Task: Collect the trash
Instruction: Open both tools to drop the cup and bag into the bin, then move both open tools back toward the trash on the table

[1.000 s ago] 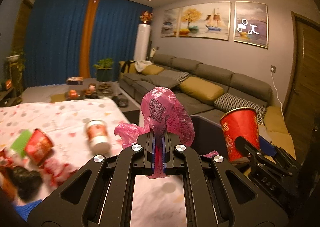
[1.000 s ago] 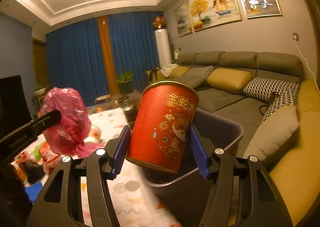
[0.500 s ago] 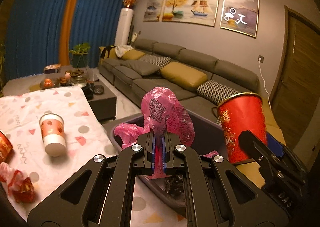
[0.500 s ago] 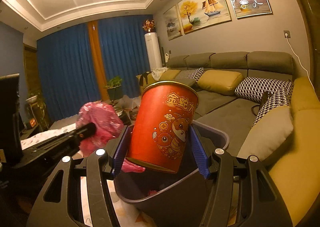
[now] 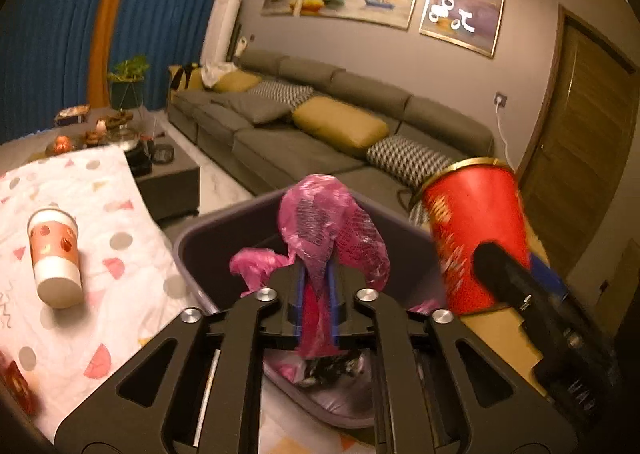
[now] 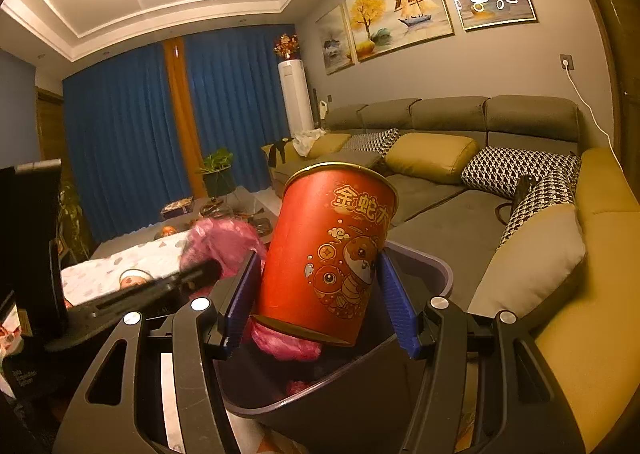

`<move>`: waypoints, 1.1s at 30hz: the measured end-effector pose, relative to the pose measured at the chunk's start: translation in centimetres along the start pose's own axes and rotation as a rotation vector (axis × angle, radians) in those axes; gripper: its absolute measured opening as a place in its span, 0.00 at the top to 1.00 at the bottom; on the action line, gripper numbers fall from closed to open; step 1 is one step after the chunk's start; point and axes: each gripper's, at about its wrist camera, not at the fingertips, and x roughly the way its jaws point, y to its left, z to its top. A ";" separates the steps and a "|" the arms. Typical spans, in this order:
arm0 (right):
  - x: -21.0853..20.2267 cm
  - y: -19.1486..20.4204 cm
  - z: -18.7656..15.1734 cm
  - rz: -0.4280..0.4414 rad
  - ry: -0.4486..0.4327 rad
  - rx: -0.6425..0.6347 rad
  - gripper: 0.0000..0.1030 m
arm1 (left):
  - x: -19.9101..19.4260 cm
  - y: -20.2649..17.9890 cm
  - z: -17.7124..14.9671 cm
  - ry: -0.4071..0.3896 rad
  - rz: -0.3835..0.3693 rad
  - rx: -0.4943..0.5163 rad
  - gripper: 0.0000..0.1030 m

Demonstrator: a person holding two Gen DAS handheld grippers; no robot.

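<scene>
A crumpled pink plastic bag [image 5: 332,230] sticks up between the blue pads of my left gripper [image 5: 316,294]. The jaws are opening, with the bag still pinched between them, right above the dark purple trash bin [image 5: 208,238]. My right gripper [image 6: 318,256] is shut on a red paper cup [image 6: 328,250] with gold print. It holds the cup tilted over the bin's far rim [image 6: 436,274]. The same cup [image 5: 476,230] shows at the right of the left wrist view. In the right wrist view the pink bag [image 6: 224,242] is blurred at the left. Wrappers [image 5: 328,366] lie in the bin's bottom.
A white and orange paper cup [image 5: 56,254] lies on the table's patterned cloth [image 5: 120,222] left of the bin. A grey sofa [image 5: 320,134] with yellow cushions [image 6: 432,152] runs behind and to the right. A low coffee table [image 5: 168,170] stands further back.
My left gripper swung right and down from over the table to over the bin, carrying the pink bag. Its jaws now stand slightly apart. The right gripper and red cup barely moved.
</scene>
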 end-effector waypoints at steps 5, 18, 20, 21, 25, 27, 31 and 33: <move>1.2 0.0 -0.1 0.003 0.026 0.006 0.42 | -0.2 1.8 -1.0 -0.006 0.052 -0.041 0.30; 4.4 1.6 -0.5 0.005 0.055 -0.055 0.30 | -11.5 5.5 -2.8 -0.125 0.301 -0.147 0.13; 4.0 1.7 -0.2 -0.008 0.043 -0.069 0.29 | -14.2 6.0 -3.8 -0.141 0.366 -0.144 0.11; 3.8 1.8 -0.2 -0.006 0.039 -0.069 0.29 | -14.9 6.2 -4.0 -0.145 0.381 -0.147 0.11; 1.1 2.5 -0.1 0.023 0.006 -0.076 0.27 | -19.9 7.4 -6.2 -0.180 0.481 -0.158 0.10; -0.1 3.2 -0.3 0.027 -0.005 -0.095 0.27 | -22.2 8.2 -7.6 -0.193 0.553 -0.161 0.10; -3.1 5.1 -1.3 0.076 -0.004 -0.101 0.27 | -26.1 9.9 -9.7 -0.206 0.673 -0.177 0.10; -4.2 6.1 -1.8 0.116 0.004 -0.101 0.27 | -28.3 10.6 -10.7 -0.210 0.711 -0.194 0.10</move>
